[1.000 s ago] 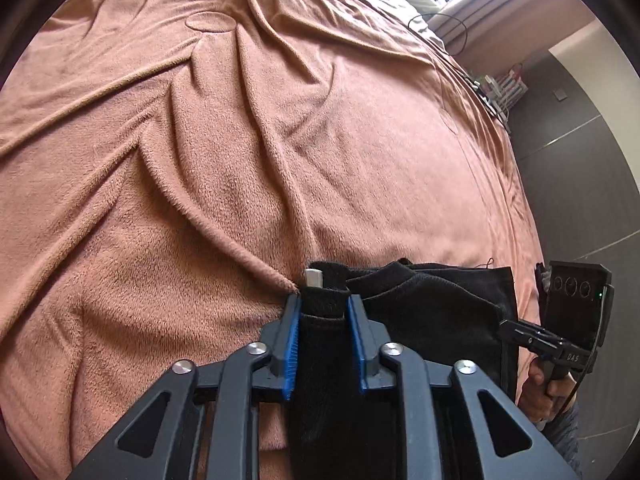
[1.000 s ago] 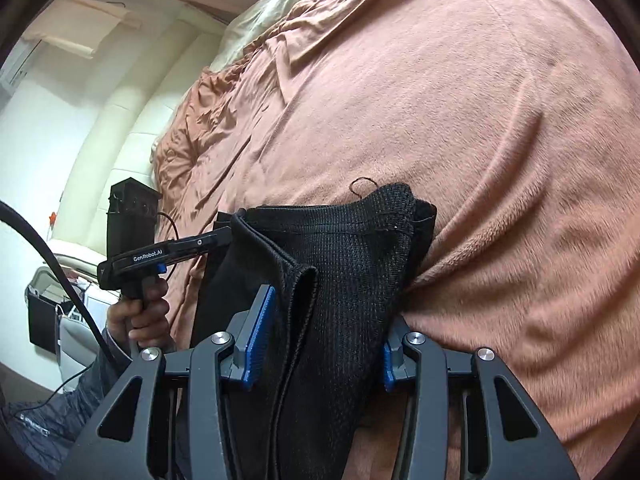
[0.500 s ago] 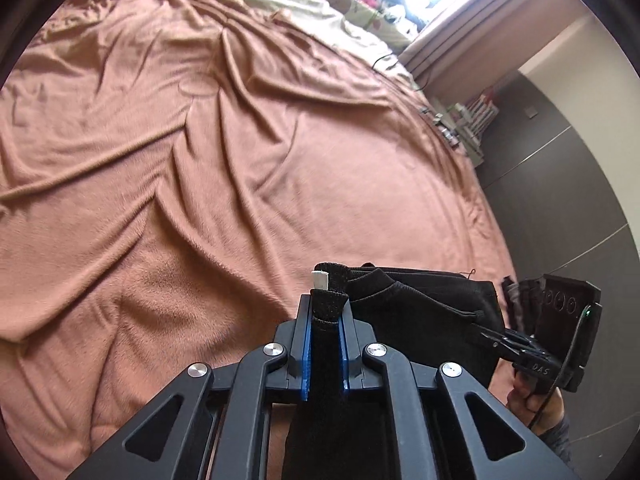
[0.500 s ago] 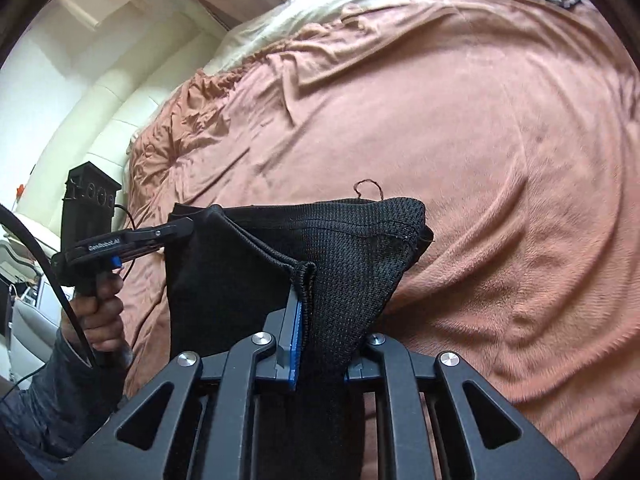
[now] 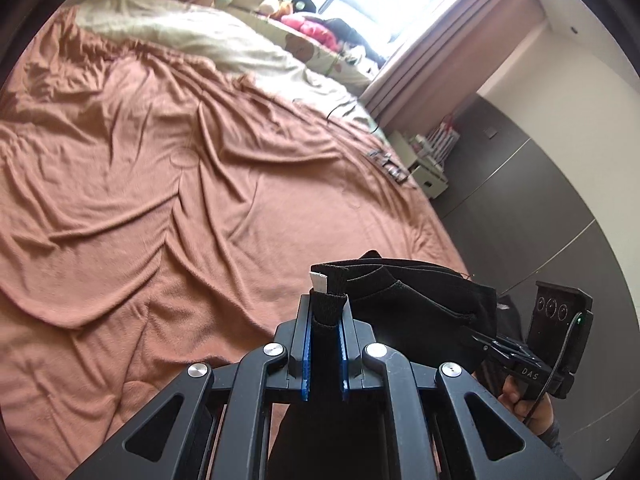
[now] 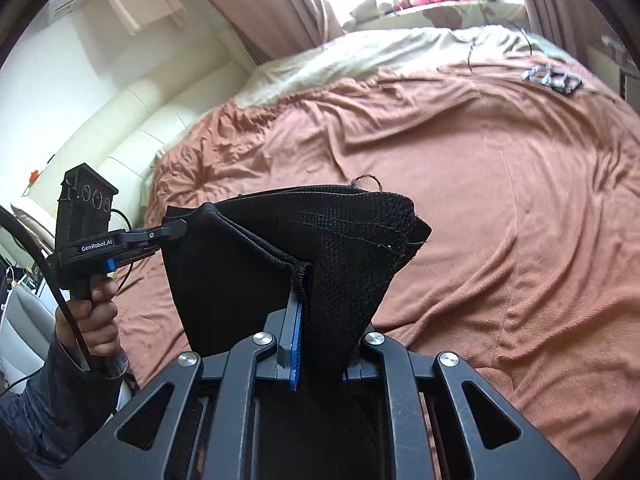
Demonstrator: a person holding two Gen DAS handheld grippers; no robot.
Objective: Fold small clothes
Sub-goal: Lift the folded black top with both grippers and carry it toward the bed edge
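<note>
A small black knit garment [image 5: 416, 312] hangs in the air between my two grippers, above the brown blanket [image 5: 160, 184]. My left gripper [image 5: 325, 312] is shut on one top corner, where a white tag [image 5: 318, 282] sticks up. My right gripper [image 6: 316, 308] is shut on the other top corner of the garment [image 6: 352, 248]. In the right wrist view the left gripper [image 6: 176, 230] pinches the far corner. In the left wrist view the right gripper [image 5: 486, 342] shows behind the cloth at the right. The garment's lower part is hidden below both grippers.
The brown blanket [image 6: 500, 184] covers a wide bed with many creases. A cream sheet [image 5: 192, 36] and soft toys [image 5: 304, 20] lie at the far end by the window. A small dark object [image 6: 552, 76] lies near the bed's right edge. A white shelf unit [image 5: 428, 168] and grey wall stand right.
Both grippers have closed on the garment's corners and lifted it off the blanket. The views have tilted up, showing the far bed and window.
</note>
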